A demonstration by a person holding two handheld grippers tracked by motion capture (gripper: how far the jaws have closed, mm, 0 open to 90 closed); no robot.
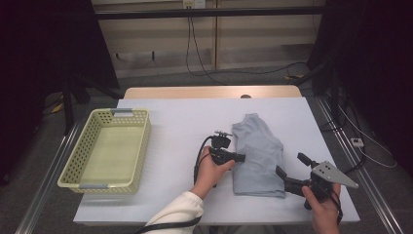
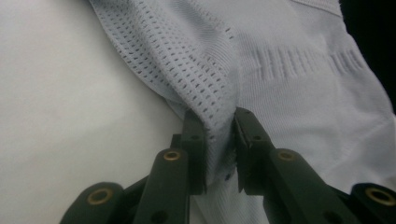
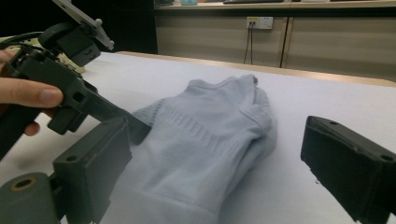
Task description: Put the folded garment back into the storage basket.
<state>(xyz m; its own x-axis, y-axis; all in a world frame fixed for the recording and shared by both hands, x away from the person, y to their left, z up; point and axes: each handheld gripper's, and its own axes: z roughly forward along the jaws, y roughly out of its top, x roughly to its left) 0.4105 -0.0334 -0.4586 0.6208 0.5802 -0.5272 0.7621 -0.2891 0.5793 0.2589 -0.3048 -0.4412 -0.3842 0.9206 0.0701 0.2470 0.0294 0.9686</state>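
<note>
Light-blue knit garment (image 1: 257, 153) lies folded on the white surface (image 1: 180, 126), its left edge pinched into a ridge between the jaws of the left gripper (image 2: 219, 140), which clamp the mesh fabric. Right gripper (image 1: 287, 171) hovers just beside the garment's lower right corner, jaws spread wide with nothing between them. Well apart to the left sits a pale green basket (image 1: 78, 165)
</note>
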